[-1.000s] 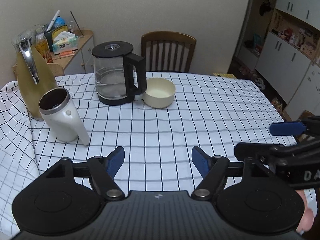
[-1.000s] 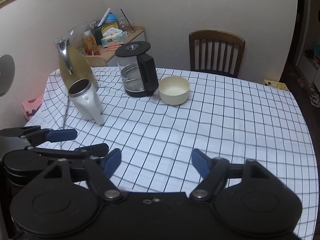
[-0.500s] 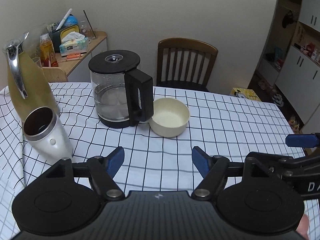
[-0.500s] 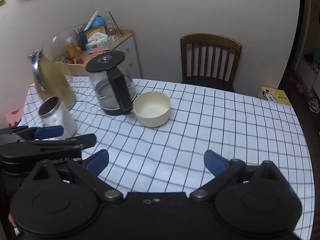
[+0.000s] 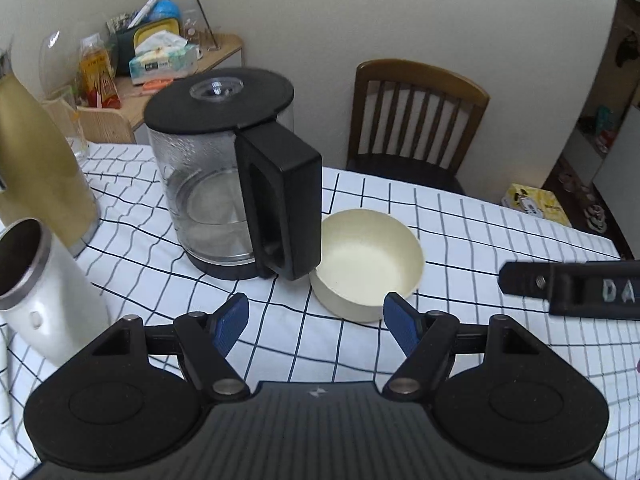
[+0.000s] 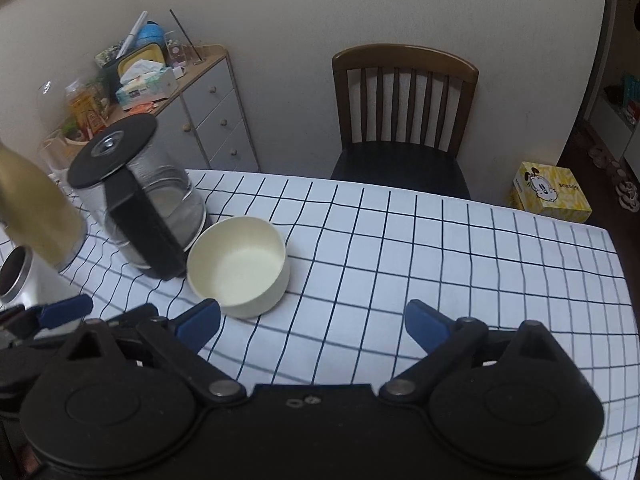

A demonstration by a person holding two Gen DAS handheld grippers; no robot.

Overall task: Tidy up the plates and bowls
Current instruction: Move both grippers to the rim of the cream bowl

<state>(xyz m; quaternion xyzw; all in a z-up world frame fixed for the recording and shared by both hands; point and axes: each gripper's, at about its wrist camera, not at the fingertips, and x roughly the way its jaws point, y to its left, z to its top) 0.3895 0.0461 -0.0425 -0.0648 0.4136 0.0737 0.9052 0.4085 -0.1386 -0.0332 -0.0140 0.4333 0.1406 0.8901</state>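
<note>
- We are holding the left gripper (image 5: pixel 316 320) low over the checked tablecloth (image 5: pixel 480 232), its blue-tipped fingers (image 5: pixel 230 322) spread wide and gripping nothing.
- The cream bowl (image 5: pixel 366 262) is sitting upright and empty just beyond those fingertips, its left side tucked right against the black handle of the glass kettle (image 5: pixel 224 184) (whether the two are touching, we cannot tell).
- We are holding the right gripper (image 6: pixel 312 322) just beside the left one, its fingers (image 6: pixel 426 326) also spread apart and empty; in its view the bowl (image 6: pixel 240 264) is lying just ahead of the left fingertip.
- A white tumbler (image 5: pixel 36 292) with a steel rim is leaning at the left edge of the table, near a tall gold jug (image 5: pixel 40 176) behind it.
- A wooden chair (image 6: pixel 404 116) is standing at the far side of the table, a yellow box (image 6: pixel 550 192) is resting on the floor to its right, and a cluttered sideboard (image 6: pixel 188 80) is filling the corner.
</note>
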